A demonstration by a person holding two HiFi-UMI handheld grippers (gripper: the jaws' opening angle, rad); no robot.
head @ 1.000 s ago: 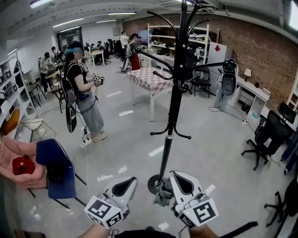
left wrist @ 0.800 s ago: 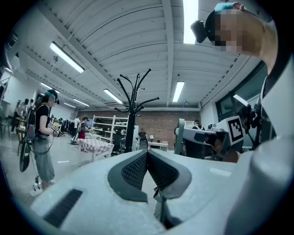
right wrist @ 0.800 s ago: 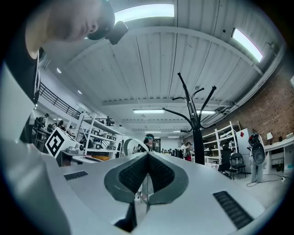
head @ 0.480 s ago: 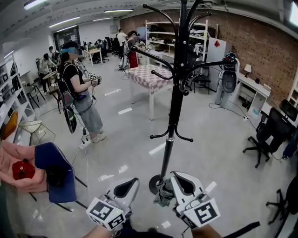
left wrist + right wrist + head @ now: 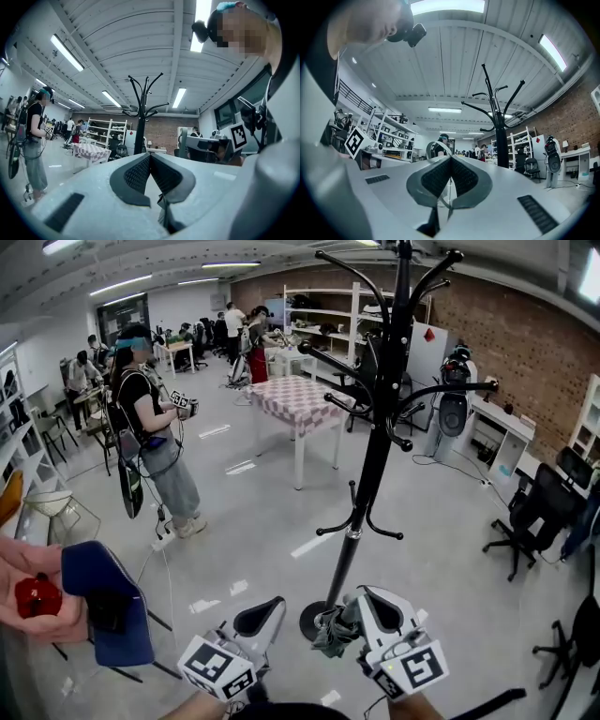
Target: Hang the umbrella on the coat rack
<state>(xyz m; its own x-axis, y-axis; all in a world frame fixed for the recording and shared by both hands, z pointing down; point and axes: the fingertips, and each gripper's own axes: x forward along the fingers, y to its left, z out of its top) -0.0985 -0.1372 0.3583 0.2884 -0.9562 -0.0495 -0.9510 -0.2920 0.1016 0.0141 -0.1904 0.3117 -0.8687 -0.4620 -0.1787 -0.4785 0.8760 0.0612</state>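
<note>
Grey concrete floor fills a big workshop with a brick wall (image 5: 534, 343) at 2 o'clock in the head view. A tall black coat rack (image 5: 375, 456) stands in the middle, its round base at 6 o'clock and its bare hooks spreading at 12 o'clock. A checked table (image 5: 300, 399) sits behind it at 11 o'clock. A person wearing a headset (image 5: 150, 427) stands at 10 o'clock, and a blue chair (image 5: 103, 601) is at 8 o'clock. Both grippers point up from the bottom edge. The left gripper (image 5: 267, 610) is at 7 o'clock and the right gripper (image 5: 367, 601) at 5 o'clock. The umbrella (image 5: 330, 634), a folded grey-green bundle, hangs against the right gripper's left side, just beside the rack's base.

Left gripper view: the left gripper (image 5: 150, 157) has its ribbed fingers pressed together, with nothing clear between the tips. The coat rack (image 5: 139, 122) rises at 12 o'clock.

Right gripper view: the right gripper (image 5: 451, 161) has its fingers closed on a thin pale strap (image 5: 428, 150) that loops above the tips. The coat rack (image 5: 501, 145) stands at 1 o'clock.
</note>
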